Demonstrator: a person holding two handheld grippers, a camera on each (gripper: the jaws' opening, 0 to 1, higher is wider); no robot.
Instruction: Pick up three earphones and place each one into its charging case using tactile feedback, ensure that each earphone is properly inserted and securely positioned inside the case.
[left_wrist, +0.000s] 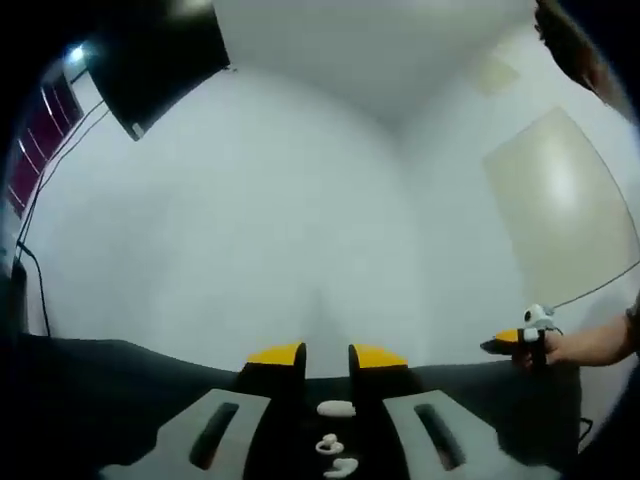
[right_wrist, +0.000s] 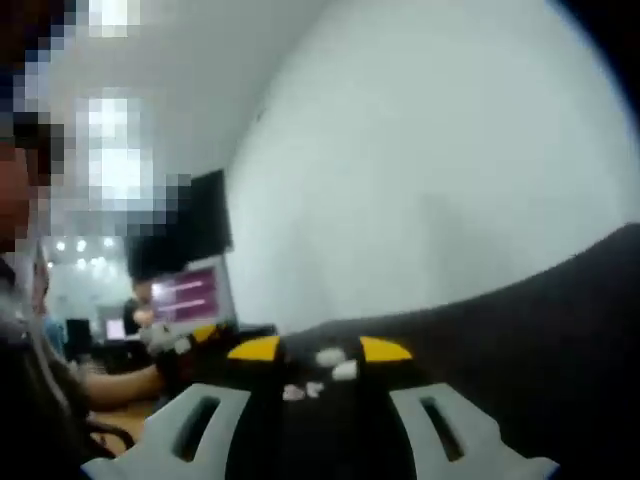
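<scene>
Right now you are holding both the left gripper (left_wrist: 327, 352) and the right gripper (right_wrist: 320, 348) parted and empty above the dark counter (left_wrist: 110, 385), approaching three white earphones (left_wrist: 335, 408); next, lower onto one.

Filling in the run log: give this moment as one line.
left tongs: open, empty | right tongs: open, empty | white earphone pieces on black table ahead | none picked yet
</scene>
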